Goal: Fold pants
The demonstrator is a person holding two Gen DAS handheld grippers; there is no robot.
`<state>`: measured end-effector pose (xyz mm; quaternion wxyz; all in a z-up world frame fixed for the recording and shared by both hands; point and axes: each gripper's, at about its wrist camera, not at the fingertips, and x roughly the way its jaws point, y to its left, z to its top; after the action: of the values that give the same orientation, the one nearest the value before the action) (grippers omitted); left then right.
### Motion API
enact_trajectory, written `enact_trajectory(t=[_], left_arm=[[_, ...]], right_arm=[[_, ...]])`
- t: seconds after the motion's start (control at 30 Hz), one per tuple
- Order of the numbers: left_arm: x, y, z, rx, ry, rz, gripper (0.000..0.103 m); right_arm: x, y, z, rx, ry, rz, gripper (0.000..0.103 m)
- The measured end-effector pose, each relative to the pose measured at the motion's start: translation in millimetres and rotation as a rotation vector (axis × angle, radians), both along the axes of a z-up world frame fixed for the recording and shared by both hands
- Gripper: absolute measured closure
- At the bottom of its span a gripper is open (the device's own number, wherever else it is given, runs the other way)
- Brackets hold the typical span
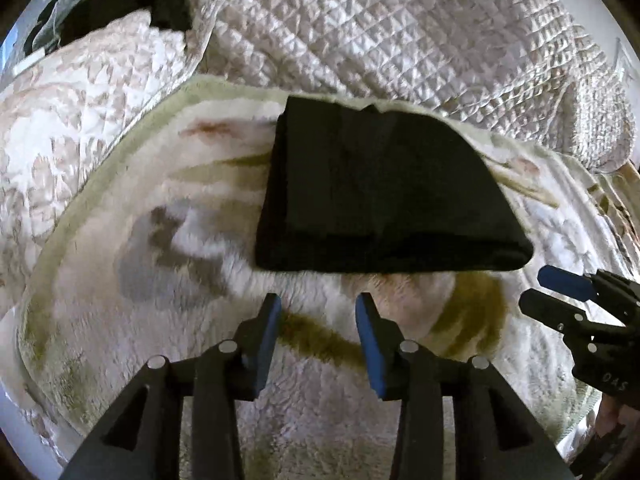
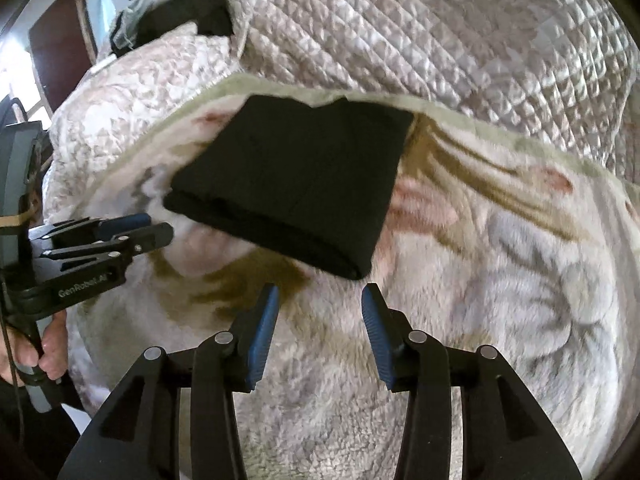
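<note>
The black pants (image 1: 380,196) lie folded into a thick rectangle on a fluffy patterned blanket (image 1: 160,280). In the left wrist view my left gripper (image 1: 318,304) stands open just in front of the bundle's near edge, with nothing between its blue pads. The right gripper (image 1: 548,288) shows at the right edge of that view, near the bundle's right corner. In the right wrist view the folded pants (image 2: 296,184) sit ahead and to the left, and my right gripper (image 2: 320,296) is open and empty just short of their near corner. The left gripper (image 2: 154,226) appears at the left, held by a hand (image 2: 48,344).
A quilted cream bedspread (image 1: 400,28) covers the bed beyond the blanket. A dark heap of clothing (image 1: 120,8) lies at the far left. A dark wooden panel (image 2: 60,40) stands at the upper left of the right wrist view.
</note>
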<state>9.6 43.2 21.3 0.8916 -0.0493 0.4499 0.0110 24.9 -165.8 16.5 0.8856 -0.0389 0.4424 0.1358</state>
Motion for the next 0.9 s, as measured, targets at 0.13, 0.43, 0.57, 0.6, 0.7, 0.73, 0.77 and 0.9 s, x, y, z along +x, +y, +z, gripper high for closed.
enact_trajectory(t=[0.13, 0.43, 0.57, 0.6, 0.7, 0.73, 0.77, 0.9], left_arm=[[0, -2, -6, 0.022, 0.005, 0.004, 0.054], [0, -14, -10, 0.061, -0.001, -0.034, 0.036], [0, -14, -11, 0.062, -0.001, -0.035, 0.035], [0, -14, -11, 0.062, -0.001, -0.034, 0.035], [0, -14, -11, 0.061, 0.0, -0.035, 0.035], [0, -14, -11, 0.061, 0.0, -0.034, 0.035], [0, -14, -11, 0.061, 0.0, -0.035, 0.035], [1, -14, -11, 0.063, 0.001, -0.037, 0.034]], right_arm=[[4, -6, -12, 0.01, 0.026, -0.022, 0.057], [0, -2, -16, -0.012, -0.014, 0.004, 0.051], [0, -1, -17, -0.019, -0.023, 0.01, 0.05], [0, -1, -17, -0.019, -0.023, 0.01, 0.05], [-1, -1, -17, -0.017, -0.024, 0.01, 0.05], [-1, -1, -17, -0.019, -0.024, 0.01, 0.05], [0, -1, -17, -0.02, -0.024, 0.011, 0.05], [0, -1, -17, -0.018, -0.024, 0.011, 0.05]])
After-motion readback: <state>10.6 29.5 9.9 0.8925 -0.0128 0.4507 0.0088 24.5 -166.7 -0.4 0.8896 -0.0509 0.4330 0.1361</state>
